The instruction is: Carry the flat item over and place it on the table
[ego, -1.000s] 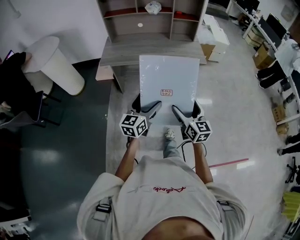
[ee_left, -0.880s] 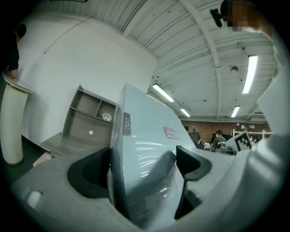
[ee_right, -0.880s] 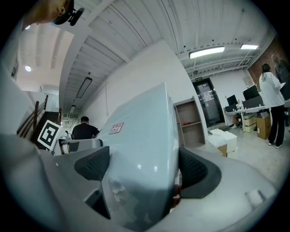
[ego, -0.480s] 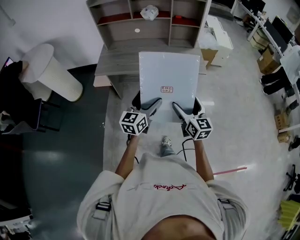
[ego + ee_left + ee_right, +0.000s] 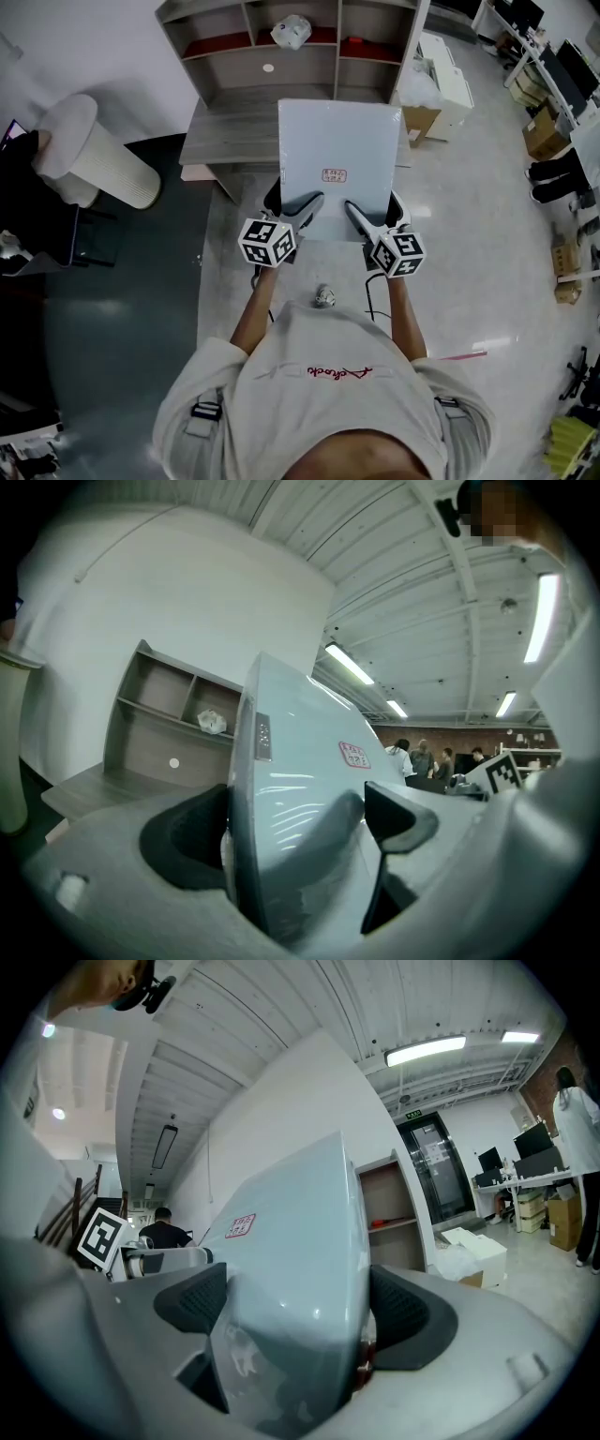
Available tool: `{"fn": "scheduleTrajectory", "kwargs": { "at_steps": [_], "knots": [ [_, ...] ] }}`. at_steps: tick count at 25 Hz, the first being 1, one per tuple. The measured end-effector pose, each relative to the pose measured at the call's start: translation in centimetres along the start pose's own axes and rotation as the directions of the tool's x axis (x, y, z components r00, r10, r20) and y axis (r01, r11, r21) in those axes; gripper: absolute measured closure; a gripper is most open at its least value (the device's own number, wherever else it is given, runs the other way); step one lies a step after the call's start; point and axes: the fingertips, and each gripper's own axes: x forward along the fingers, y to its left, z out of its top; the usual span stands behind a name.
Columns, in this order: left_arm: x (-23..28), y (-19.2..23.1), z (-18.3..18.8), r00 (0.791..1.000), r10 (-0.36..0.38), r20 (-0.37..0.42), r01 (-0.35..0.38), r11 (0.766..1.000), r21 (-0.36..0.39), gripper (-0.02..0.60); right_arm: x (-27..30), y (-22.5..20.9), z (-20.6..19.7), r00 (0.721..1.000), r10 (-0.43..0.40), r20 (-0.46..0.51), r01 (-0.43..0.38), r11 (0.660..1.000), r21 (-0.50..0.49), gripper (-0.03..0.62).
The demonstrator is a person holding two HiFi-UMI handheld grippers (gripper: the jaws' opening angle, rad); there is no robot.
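You stand on a glossy pale floor (image 5: 487,244), facing a grey wooden bench (image 5: 230,131) that carries an open shelf unit (image 5: 281,37) along its back. To the left of the bench a white ribbed cylinder (image 5: 94,155) leans on the darker floor. White and brown boxes (image 5: 441,80) sit on the floor to the bench's right.

The panel (image 5: 337,141), pale blue-grey, flat and rectangular, is in the air in front of you, held by both grippers at its near edge. In the head view its far part overlaps the bench's front edge, and its near part hangs over the floor. No view shows whether it touches the benchtop.

Your left gripper (image 5: 292,211) holds the near left corner. In the left gripper view its fingers (image 5: 183,841) are clamped on the panel, one dark pad on each face. Your right gripper (image 5: 370,214) holds the near right corner. In the right gripper view its fingers (image 5: 408,1321) are likewise closed on the panel's edge. The two grippers sit side by side, near each other, with the marker cubes towards you.

A white bundle (image 5: 291,31) lies in the shelf unit's upper middle compartment, and a small white disc (image 5: 268,67) lies on the shelf below it. A small red-printed label (image 5: 334,175) sits on the panel's upper face, just beyond the grippers. One shoe (image 5: 324,296) shows on the floor below your hands.
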Motion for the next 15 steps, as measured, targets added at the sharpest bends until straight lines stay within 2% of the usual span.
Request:
{"fn": "scheduleTrajectory", "kwargs": {
  "at_steps": [8, 15],
  "knots": [
    [4.4, 1.9, -0.1, 0.999, 0.033, -0.005, -0.033, 0.999, 0.001, 0.118, 3.8, -3.7, 0.0, 1.0, 0.028, -0.012, -0.027, 1.0, 0.012, 0.103],
    [5.9, 4.2, -0.2, 0.997, 0.071, -0.008, -0.071, 0.997, -0.009, 0.118, 6.8, -4.5, -0.3, 0.998, 0.064, -0.026, -0.063, 0.998, 0.018, 0.103]
  ]
}}
